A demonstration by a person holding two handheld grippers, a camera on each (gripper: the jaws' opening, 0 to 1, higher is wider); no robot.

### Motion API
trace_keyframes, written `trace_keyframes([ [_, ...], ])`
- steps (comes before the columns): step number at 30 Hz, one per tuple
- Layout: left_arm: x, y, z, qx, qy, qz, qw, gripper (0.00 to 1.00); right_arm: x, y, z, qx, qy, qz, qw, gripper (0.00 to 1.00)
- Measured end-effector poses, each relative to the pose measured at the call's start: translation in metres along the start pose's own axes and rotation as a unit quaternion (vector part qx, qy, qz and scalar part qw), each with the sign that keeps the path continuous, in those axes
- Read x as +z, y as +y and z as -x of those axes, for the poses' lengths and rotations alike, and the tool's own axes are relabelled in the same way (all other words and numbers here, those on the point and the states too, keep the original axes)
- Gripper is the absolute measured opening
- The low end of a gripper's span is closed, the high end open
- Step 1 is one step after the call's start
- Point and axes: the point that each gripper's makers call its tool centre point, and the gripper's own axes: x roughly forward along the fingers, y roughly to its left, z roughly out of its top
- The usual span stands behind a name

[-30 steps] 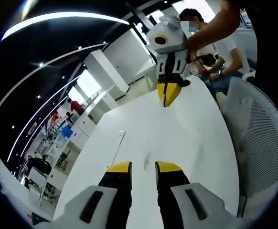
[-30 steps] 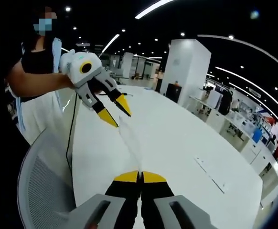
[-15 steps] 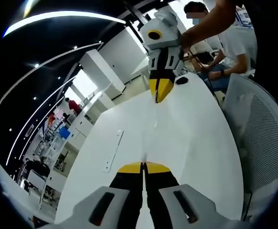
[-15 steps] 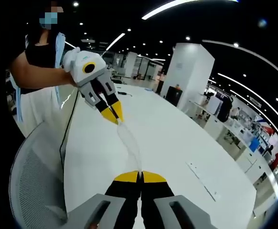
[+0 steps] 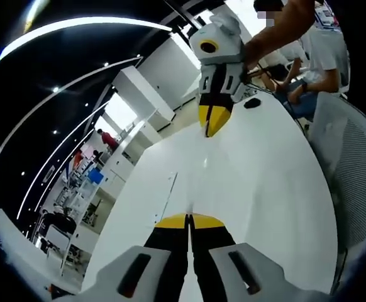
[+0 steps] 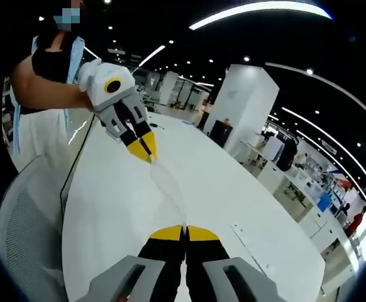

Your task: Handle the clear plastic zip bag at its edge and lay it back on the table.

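Note:
The clear plastic zip bag point(image 6: 167, 187) hangs stretched above the white table point(image 6: 233, 189), held at both ends. In the right gripper view my right gripper point(image 6: 184, 228) is shut on the near edge of the bag. Across from it, my left gripper point(image 6: 146, 155) is shut on the far edge. In the left gripper view my left gripper point(image 5: 188, 220) has its jaws together at the bottom. The right gripper point(image 5: 213, 121) hangs shut over the table point(image 5: 265, 189) at the top. The bag between them is almost invisible in that view.
A grey mesh chair point(image 5: 353, 163) stands at the table's side, also seen as the chair point(image 6: 26, 214). A small black object point(image 5: 252, 102) lies at the far end. A narrow cover strip point(image 5: 166, 198) is set into the tabletop. A person point(image 6: 44, 82) holds the left gripper.
One second ago my left gripper's jaws stood open; they have since shut on the bag's edge. The bag is now stretched between both grippers. Both views have shifted slightly.

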Motion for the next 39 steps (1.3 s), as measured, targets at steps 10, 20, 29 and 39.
trace_keyframes([
  [10,-0.02,-0.03,-0.002,-0.025,0.013,0.018,0.9994,0.0,-0.022,0.02,-0.012,0.019,0.008,-0.005,0.9998,0.0],
  [20,-0.032,-0.059,0.001,-0.046,0.018,0.043,0.9978,0.0,-0.038,0.049,-0.009,0.041,0.021,-0.018,0.9988,0.0],
  [29,-0.037,-0.087,0.003,-0.067,0.022,0.06,0.9957,0.0,-0.054,0.079,0.0,0.055,0.036,-0.029,0.9974,0.0],
  [39,-0.045,-0.118,0.003,-0.092,0.026,0.077,0.9924,0.0,-0.076,0.107,0.006,0.077,0.051,-0.04,0.9949,0.0],
])
